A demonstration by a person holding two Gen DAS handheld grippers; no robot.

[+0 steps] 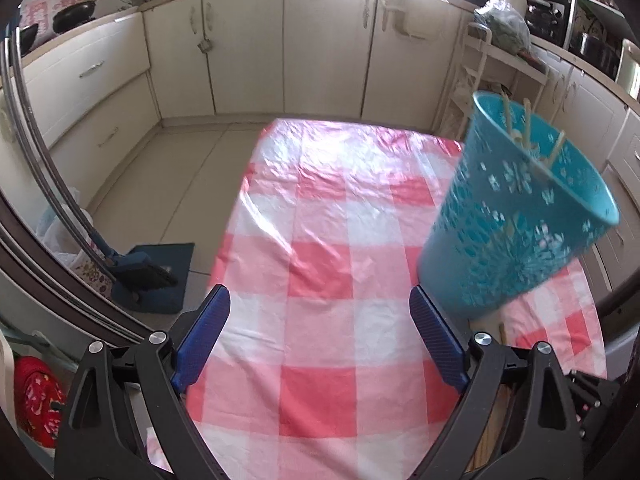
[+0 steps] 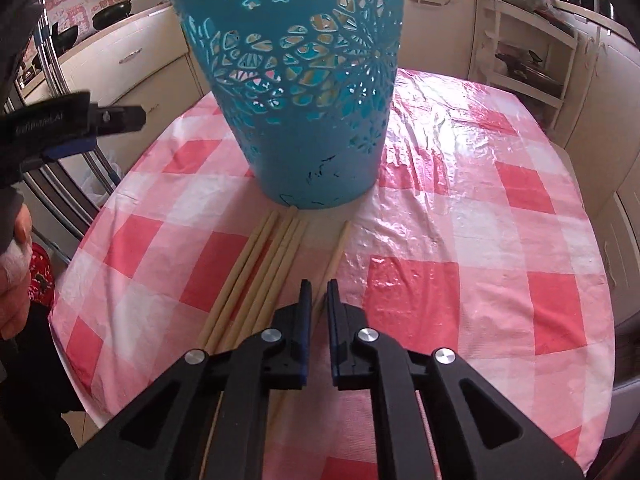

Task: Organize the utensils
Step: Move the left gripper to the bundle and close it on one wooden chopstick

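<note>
A teal cut-out basket point(image 2: 304, 100) stands on the red-and-white checked tablecloth point(image 2: 460, 240). In the left wrist view the basket point(image 1: 516, 216) is at the right, with a few chopsticks point(image 1: 528, 128) standing inside. Several wooden chopsticks point(image 2: 256, 272) lie side by side in front of the basket. One separate chopstick point(image 2: 339, 246) runs back between the pads of my right gripper point(image 2: 319, 286), which is shut on it close to the cloth. My left gripper point(image 1: 318, 290) hovers open over bare cloth left of the basket, holding nothing. It also shows at the left edge point(image 2: 112, 118) of the right wrist view.
Cream kitchen cabinets point(image 1: 280, 48) ring the table, and a white shelf rack point(image 2: 532, 60) stands behind it at the right. A blue dustpan and brush point(image 1: 152, 272) lie on the floor at the left. A person's hand point(image 2: 14, 276) is at the table's left edge.
</note>
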